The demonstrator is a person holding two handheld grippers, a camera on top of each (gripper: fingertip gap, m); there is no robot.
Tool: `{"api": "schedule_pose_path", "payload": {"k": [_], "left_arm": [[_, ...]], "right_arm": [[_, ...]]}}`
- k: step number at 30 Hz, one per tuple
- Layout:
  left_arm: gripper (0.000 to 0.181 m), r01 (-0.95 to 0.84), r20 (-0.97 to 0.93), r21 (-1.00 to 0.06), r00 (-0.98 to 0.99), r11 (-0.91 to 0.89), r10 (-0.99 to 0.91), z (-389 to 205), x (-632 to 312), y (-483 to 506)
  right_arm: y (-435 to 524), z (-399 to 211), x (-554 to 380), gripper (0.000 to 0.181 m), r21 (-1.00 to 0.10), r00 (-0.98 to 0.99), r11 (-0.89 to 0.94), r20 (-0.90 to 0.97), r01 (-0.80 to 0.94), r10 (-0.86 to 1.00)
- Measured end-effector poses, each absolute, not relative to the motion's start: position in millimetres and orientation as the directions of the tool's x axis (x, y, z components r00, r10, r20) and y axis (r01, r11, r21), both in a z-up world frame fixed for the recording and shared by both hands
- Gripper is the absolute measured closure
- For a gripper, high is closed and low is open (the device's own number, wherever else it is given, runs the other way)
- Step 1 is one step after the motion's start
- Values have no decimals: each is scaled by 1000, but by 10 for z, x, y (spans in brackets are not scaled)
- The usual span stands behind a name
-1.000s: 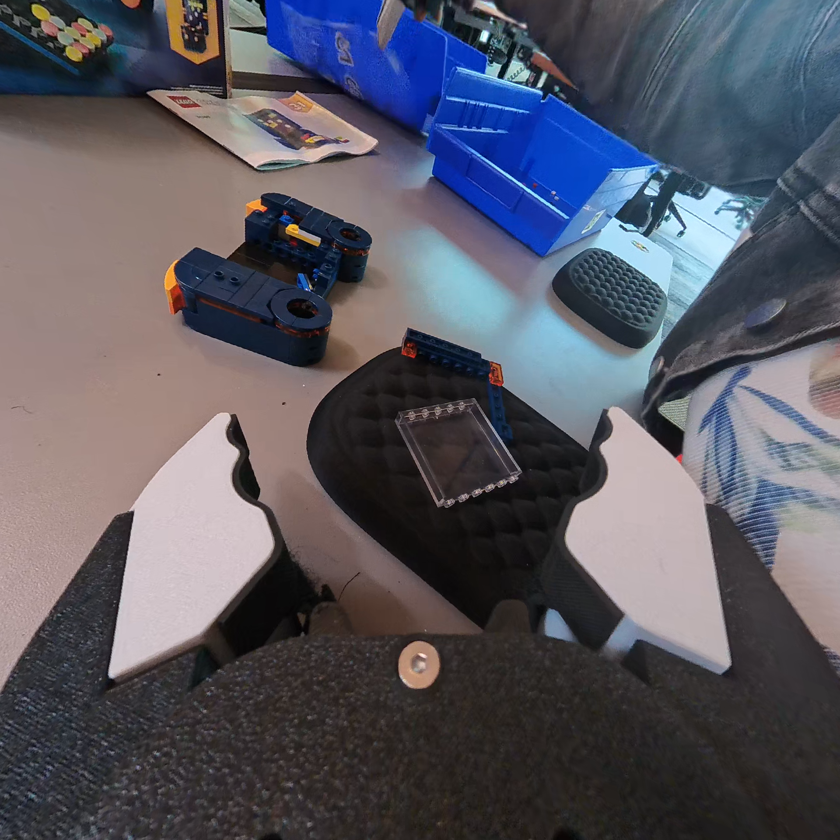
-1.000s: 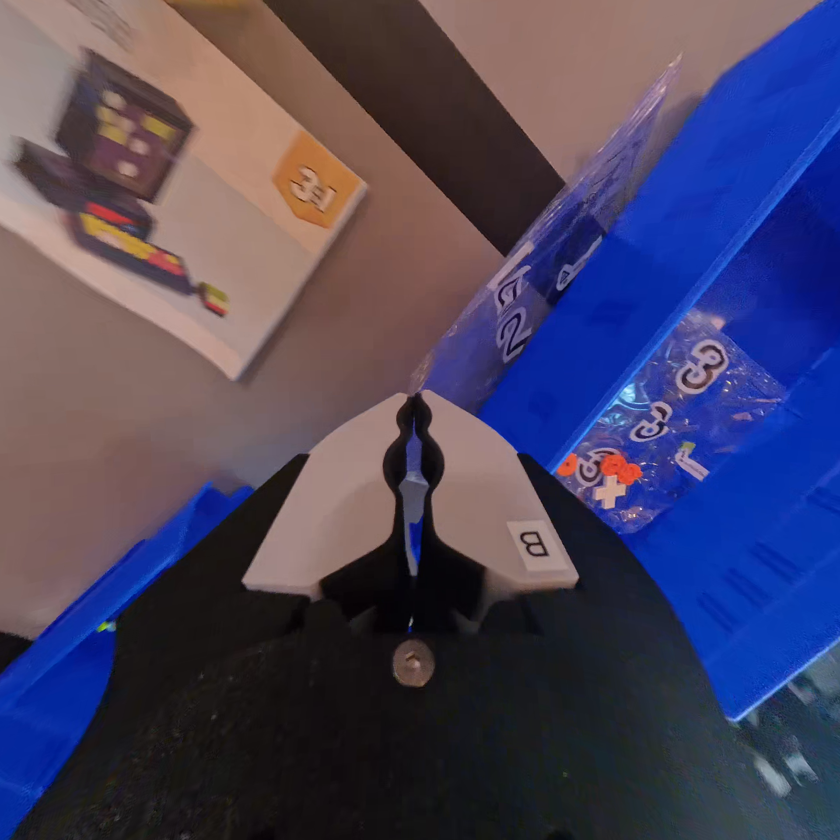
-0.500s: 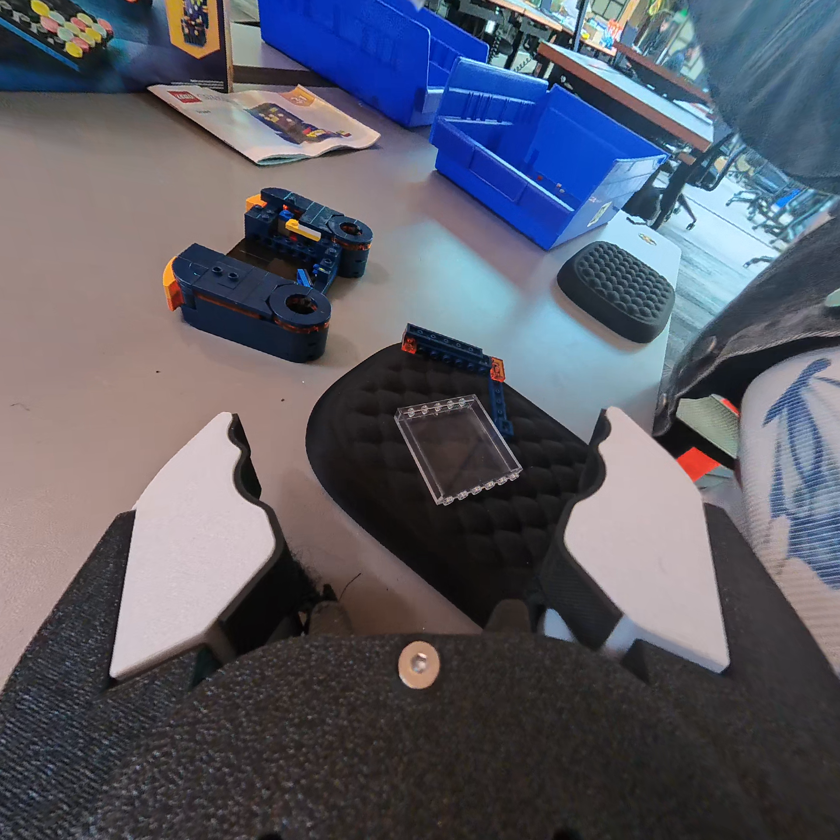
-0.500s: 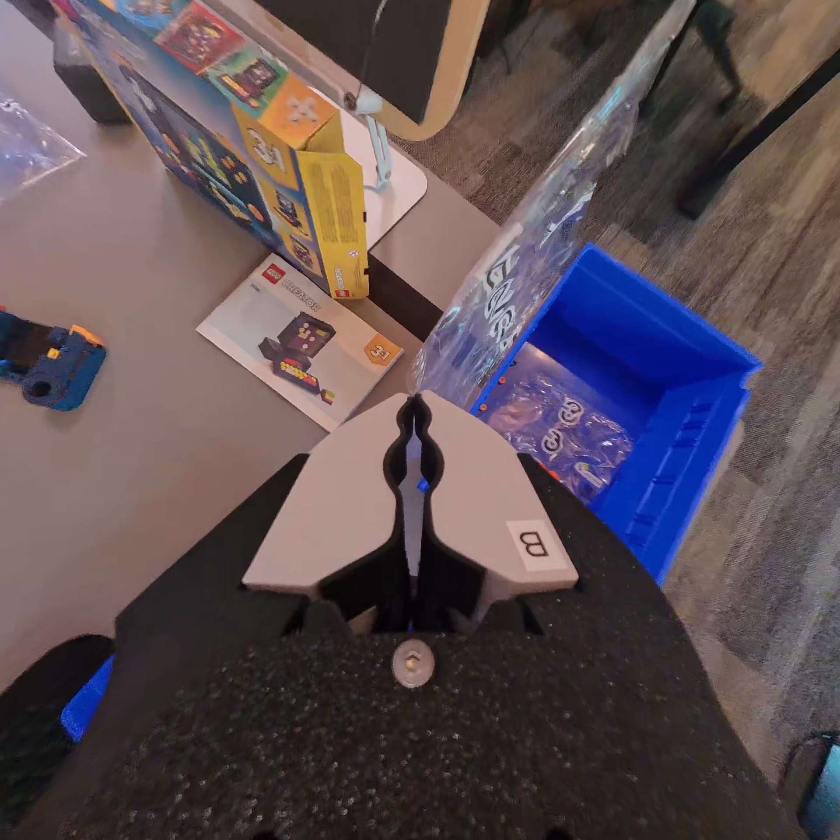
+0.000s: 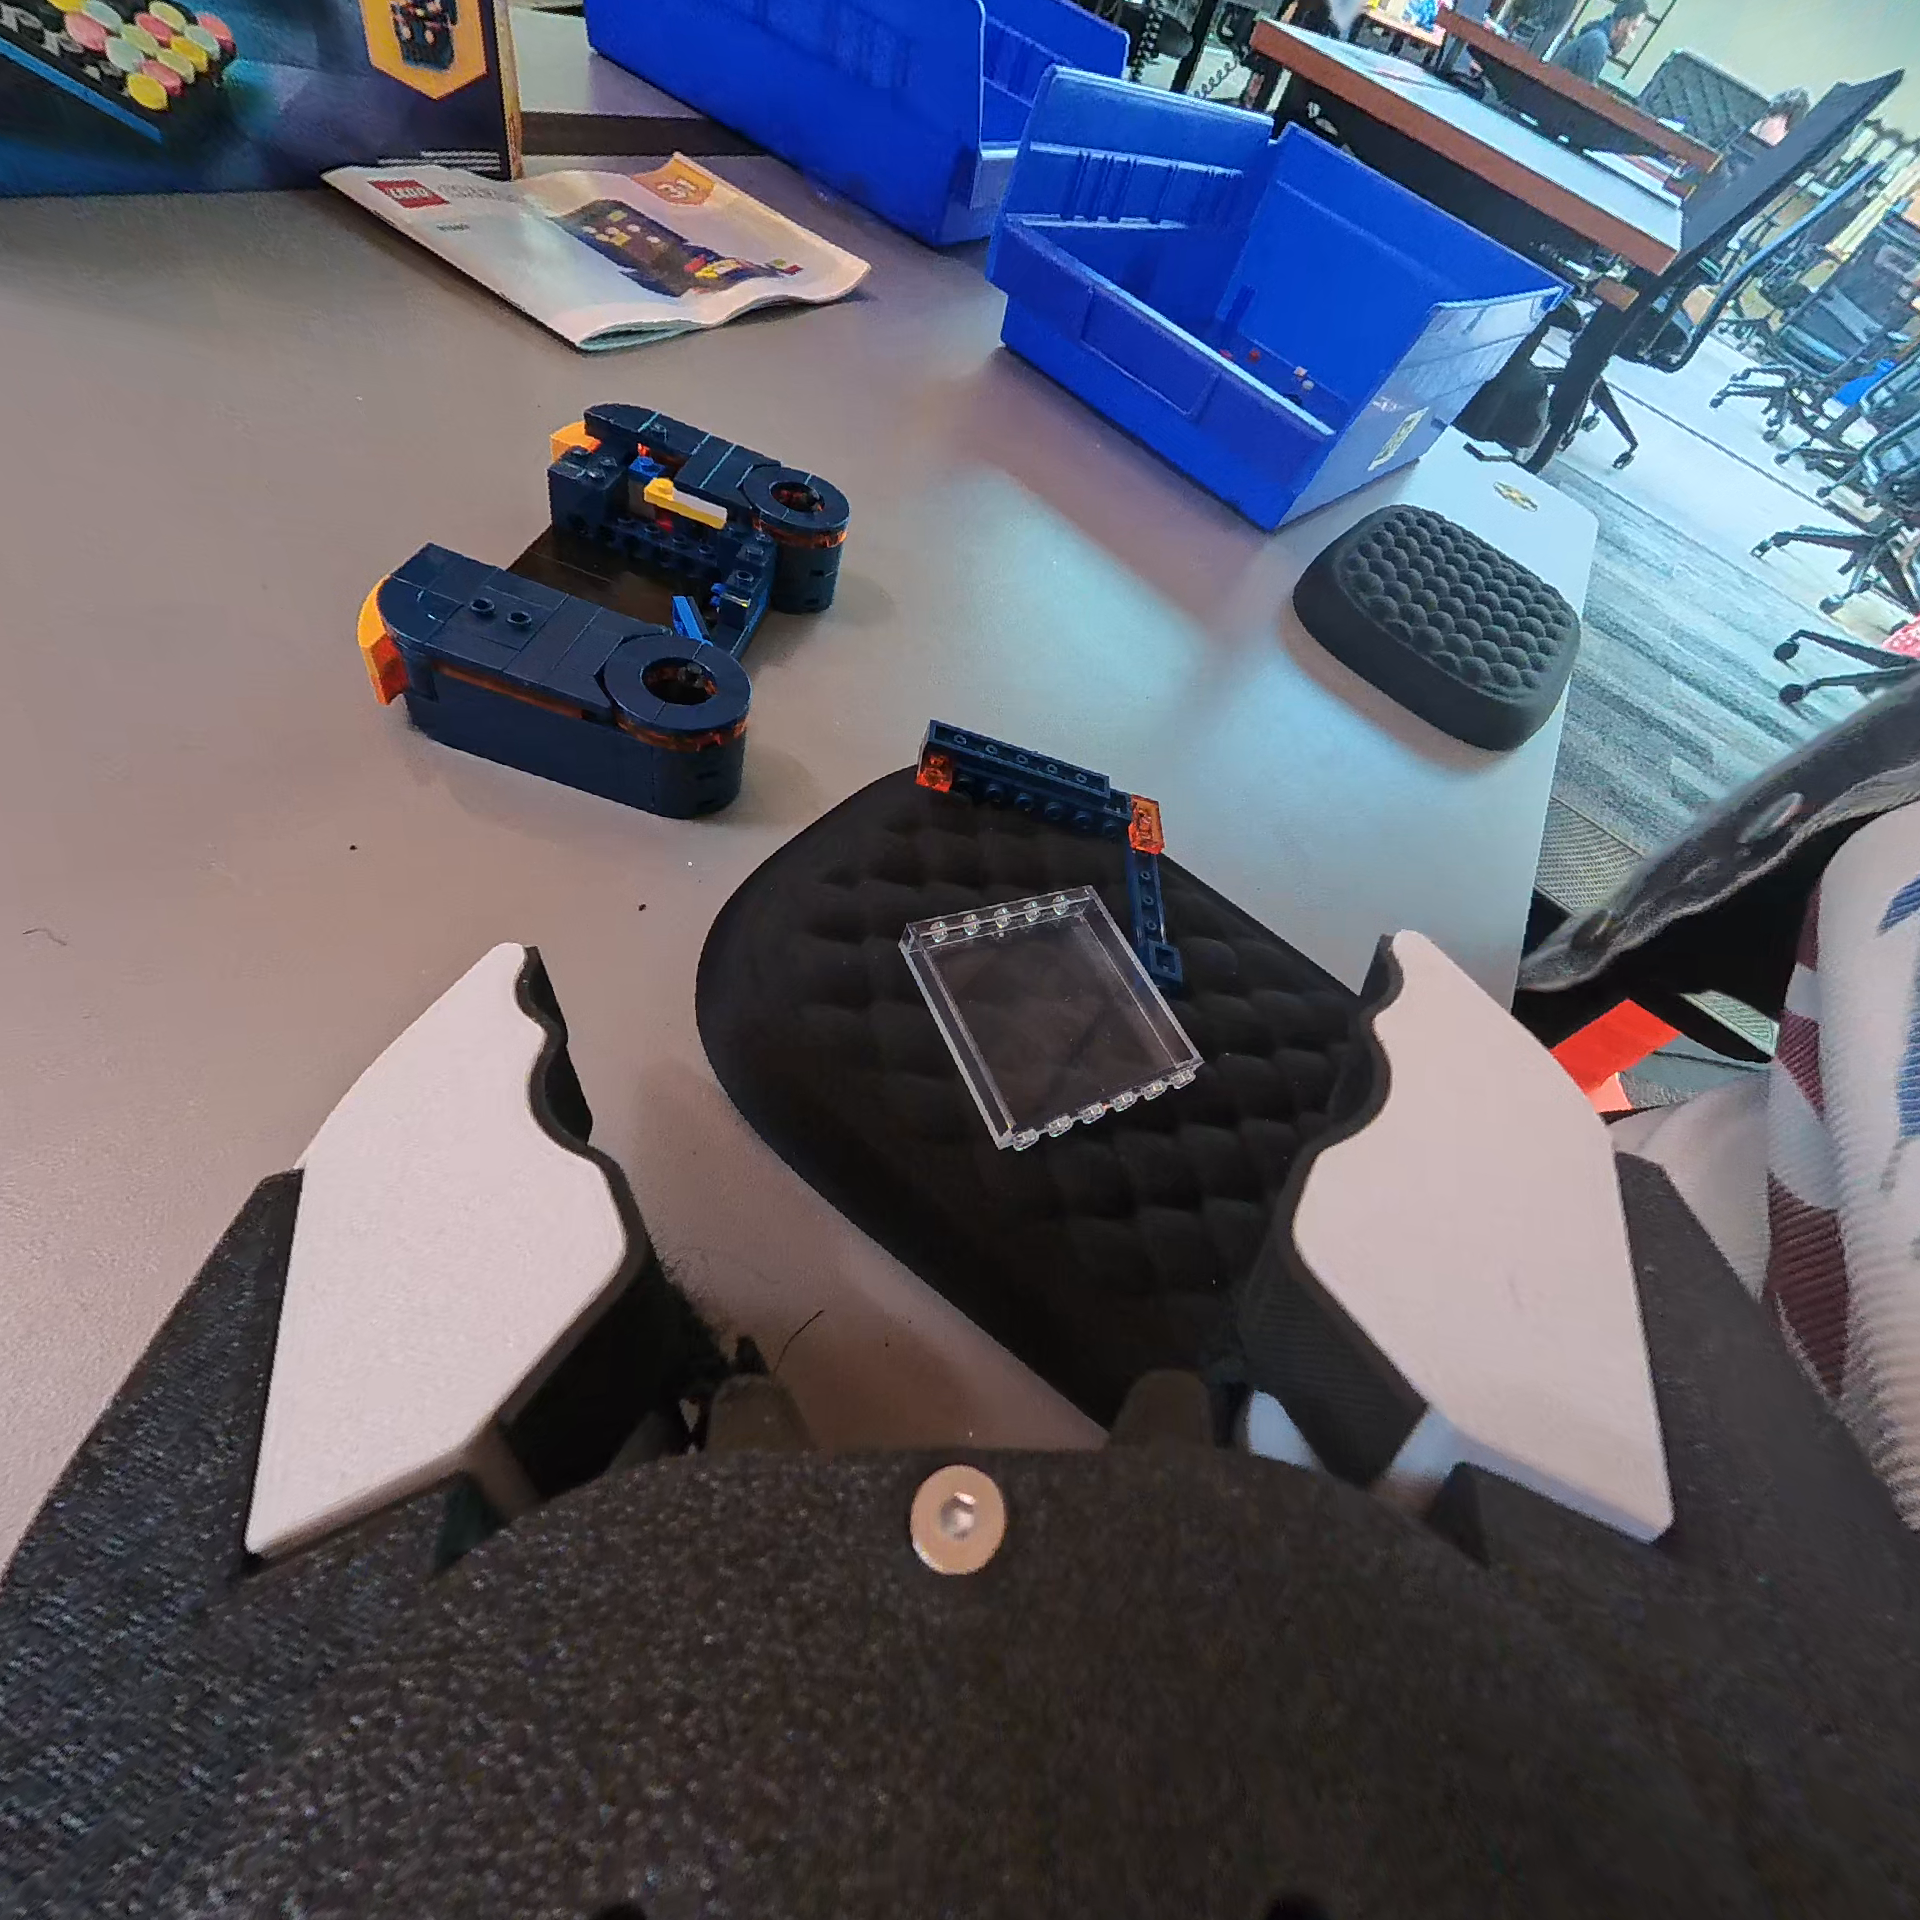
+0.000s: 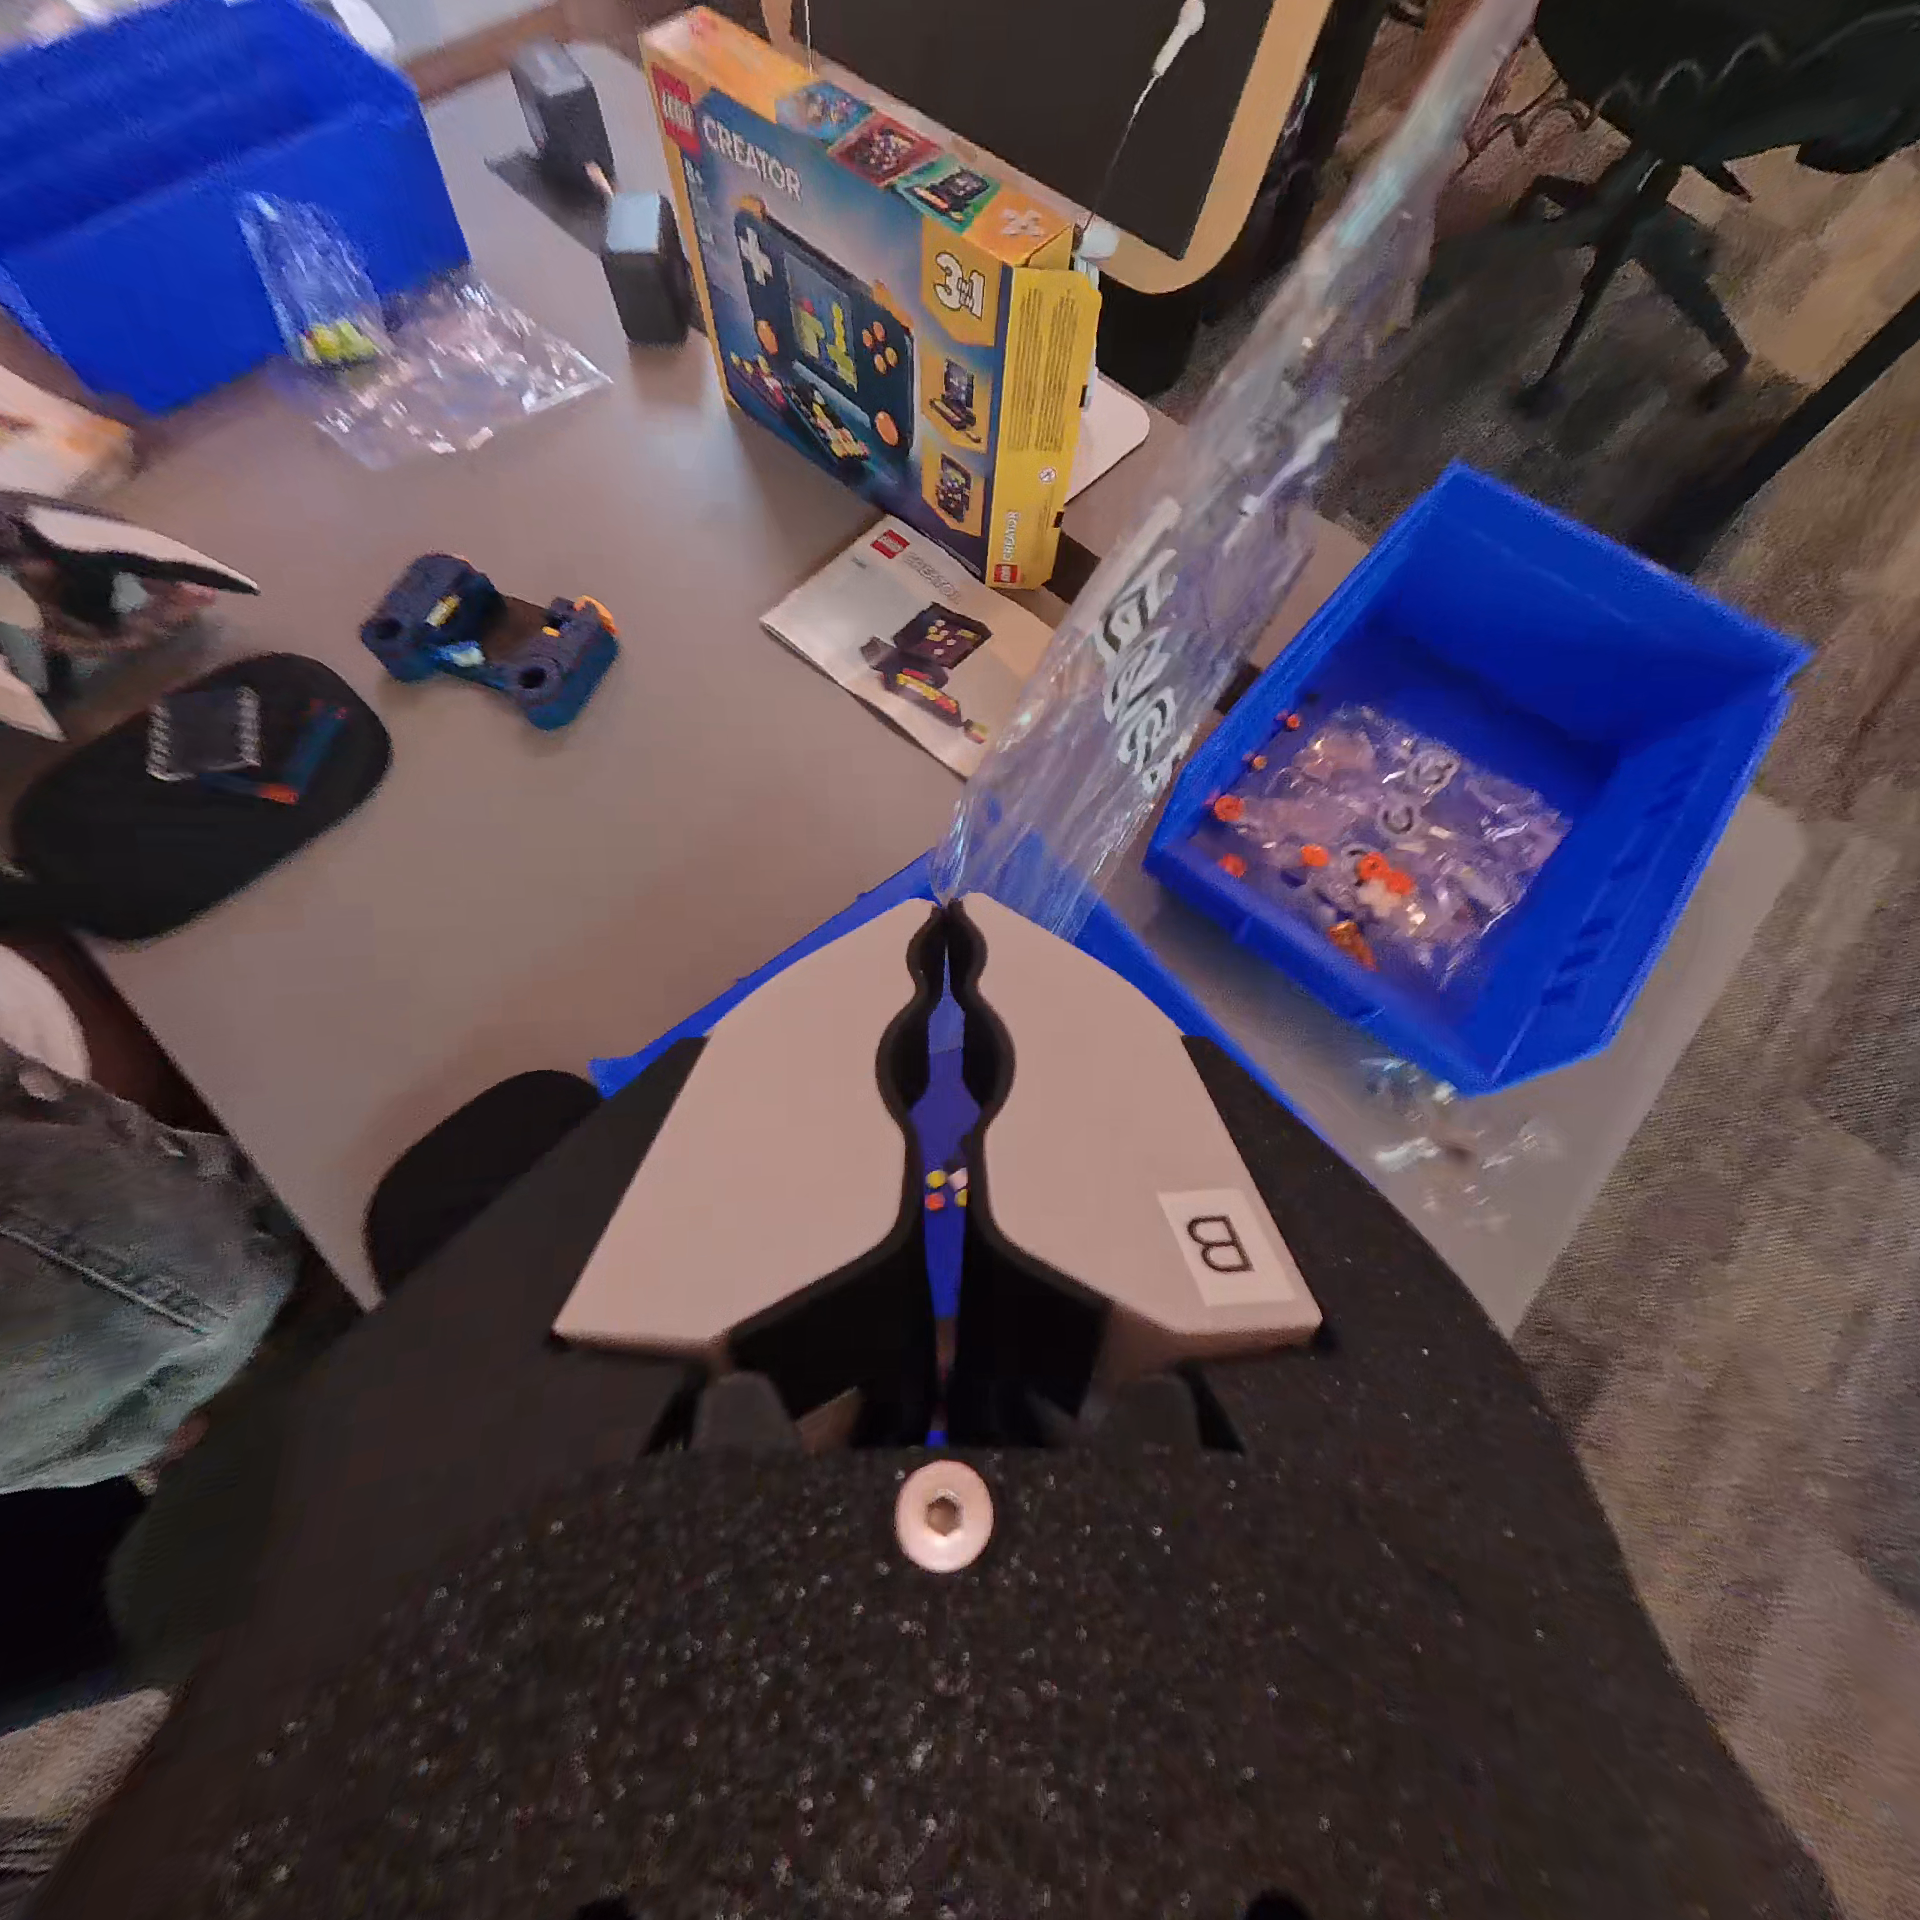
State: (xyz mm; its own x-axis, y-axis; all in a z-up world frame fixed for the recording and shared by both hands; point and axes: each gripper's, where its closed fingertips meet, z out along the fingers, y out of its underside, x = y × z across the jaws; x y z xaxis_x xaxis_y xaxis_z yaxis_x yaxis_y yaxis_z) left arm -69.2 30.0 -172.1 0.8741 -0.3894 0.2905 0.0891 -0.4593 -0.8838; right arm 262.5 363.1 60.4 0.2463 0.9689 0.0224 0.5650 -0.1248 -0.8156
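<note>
My right gripper (image 6: 948, 914) is shut on the corner of a clear plastic bag (image 6: 1195, 634) and holds it high above the grey table, beside a blue bin (image 6: 1621, 935) that holds another clear bag (image 6: 1392, 821) and small orange pieces. My left gripper (image 5: 951, 961) is open and empty, low over a black padded mat (image 5: 852, 997). On the mat lie a clear flat panel brick (image 5: 1049, 1013) and a dark blue L-shaped strip with orange ends (image 5: 1049, 779). A dark blue brick build (image 5: 613, 613) stands beyond the mat; it also shows in the right wrist view (image 6: 488, 639).
An instruction booklet (image 5: 613, 244) and a toy box (image 6: 862, 301) lie at the back. Blue bins (image 5: 1247, 301) stand at the far right, a second black pad (image 5: 1439, 623) near the table edge. Another blue bin (image 6: 197, 197) and clear bags (image 6: 436, 364) are far left. A person's sleeve (image 6: 94, 1278) is at my left. The left gripper's tips are roughly 55 cm from the right gripper's.
My right gripper has risen high and pulled back with the bag, lifting it out of the blue bin. My left gripper has stayed put and open. The person's arm left the left view.
</note>
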Motion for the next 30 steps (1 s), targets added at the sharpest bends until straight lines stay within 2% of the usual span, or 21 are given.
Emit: {"api": "schedule_pose_path", "payload": {"k": [5, 12, 18, 26, 30], "left_arm": [[41, 70, 278, -882, 875, -465, -397, -1736, -671, 296], [40, 35, 258, -877, 876, -479, -407, -1770, -638, 293], [40, 21, 243, -873, 884, -487, -398, -1792, -638, 297], [40, -9, 220, -868, 889, -497, -401, -1819, -619, 301], [40, -27, 201, -872, 891, -489, -407, -1814, -604, 301]], "right_arm": [[3482, 372, 3187, 181, -822, 316, -305, -162, 481, 935], [3555, -386, 3846, 181, -630, 463, -561, -335, 537, 820], [3661, -818, 4130, 181, -453, 538, -687, -427, 568, 726], [3782, -967, 4367, 176, -439, 607, -715, -381, 545, 697], [3842, -960, 4453, 155, -455, 655, -717, -320, 528, 685]]}}
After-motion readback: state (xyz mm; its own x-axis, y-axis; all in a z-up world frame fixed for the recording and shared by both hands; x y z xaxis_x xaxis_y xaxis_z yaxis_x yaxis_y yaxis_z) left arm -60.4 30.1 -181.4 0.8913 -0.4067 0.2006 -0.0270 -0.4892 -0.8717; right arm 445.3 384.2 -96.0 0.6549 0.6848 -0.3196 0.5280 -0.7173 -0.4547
